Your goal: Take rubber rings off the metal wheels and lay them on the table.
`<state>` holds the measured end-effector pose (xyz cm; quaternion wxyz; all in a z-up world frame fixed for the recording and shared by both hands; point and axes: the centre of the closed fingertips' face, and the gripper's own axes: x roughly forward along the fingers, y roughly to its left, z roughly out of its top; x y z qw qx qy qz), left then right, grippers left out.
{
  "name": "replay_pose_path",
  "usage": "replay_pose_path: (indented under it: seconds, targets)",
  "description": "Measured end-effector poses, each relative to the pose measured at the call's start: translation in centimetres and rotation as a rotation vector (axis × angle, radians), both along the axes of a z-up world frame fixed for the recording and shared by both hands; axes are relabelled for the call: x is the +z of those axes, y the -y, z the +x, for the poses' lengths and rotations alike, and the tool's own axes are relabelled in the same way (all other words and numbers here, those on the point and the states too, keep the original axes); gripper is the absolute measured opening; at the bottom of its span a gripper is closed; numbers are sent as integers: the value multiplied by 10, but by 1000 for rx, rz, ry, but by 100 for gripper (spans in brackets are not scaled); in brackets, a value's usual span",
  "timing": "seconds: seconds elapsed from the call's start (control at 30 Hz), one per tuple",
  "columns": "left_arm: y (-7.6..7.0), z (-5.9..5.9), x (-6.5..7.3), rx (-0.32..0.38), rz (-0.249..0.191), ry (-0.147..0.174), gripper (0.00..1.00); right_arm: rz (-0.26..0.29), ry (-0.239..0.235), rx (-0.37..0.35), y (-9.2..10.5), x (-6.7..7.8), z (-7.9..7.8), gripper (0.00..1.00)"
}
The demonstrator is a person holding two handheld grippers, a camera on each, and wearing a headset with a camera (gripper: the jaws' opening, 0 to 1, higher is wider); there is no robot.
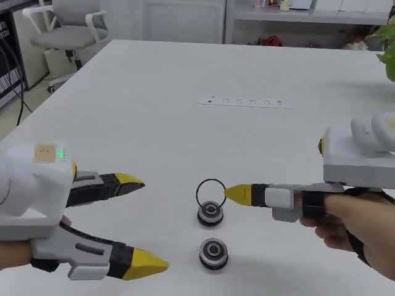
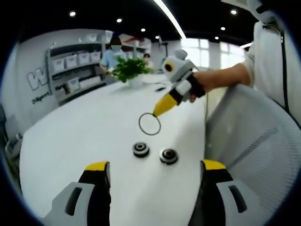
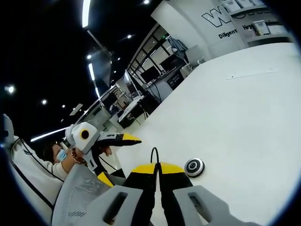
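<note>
Two small metal wheels stand on the white table (image 1: 154, 111): the farther wheel (image 1: 210, 213) and the nearer wheel (image 1: 213, 253), both with dark outer bands. My right gripper (image 1: 229, 193) comes in from the right, shut on a thin black rubber ring (image 1: 211, 191) held upright just above the farther wheel. In the left gripper view the ring (image 2: 149, 124) hangs from the right gripper (image 2: 162, 107), beyond both wheels (image 2: 141, 149) (image 2: 168, 156). My left gripper (image 1: 145, 223) stands wide open left of the wheels, with nothing between its jaws. The right gripper view shows the ring (image 3: 154, 153) edge-on and one wheel (image 3: 194, 167).
A white power strip (image 1: 244, 101) lies farther back on the table. An office chair (image 1: 68, 31) stands beyond the far left corner, and a green plant (image 1: 386, 49) sits at the right edge. A person's hand (image 1: 336, 225) holds the right gripper.
</note>
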<state>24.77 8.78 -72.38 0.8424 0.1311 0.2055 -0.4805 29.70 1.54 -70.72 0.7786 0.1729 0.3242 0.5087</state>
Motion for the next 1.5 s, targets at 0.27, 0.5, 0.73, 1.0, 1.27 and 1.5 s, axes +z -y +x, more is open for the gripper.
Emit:
replay_pose_path:
  seconds: [0.27, 0.5, 0.73, 1.0, 1.27, 1.5]
  targets:
    - [0, -5, -6, 13, -8, -13, 79, -21, -5, 39, -13, -6, -9, 0]
    - [-3, -2, -5, 35, -24, 1, 80, -46, -11, 65, -20, -14, -14, 0]
    - [0, -6, -8, 33, -42, -13, 80, -77, -18, 82, -25, -24, -15, 0]
    - [1, -7, -7, 34, -70, -23, 80, -129, -25, 88, -25, -46, -19, 0]
    - [1, -7, -6, 38, -81, -23, 80, -133, -54, 100, -27, -50, -23, 0]
    - [0, -7, -6, 46, -91, -30, 80, -174, 3, 142, -35, -48, -25, 0]
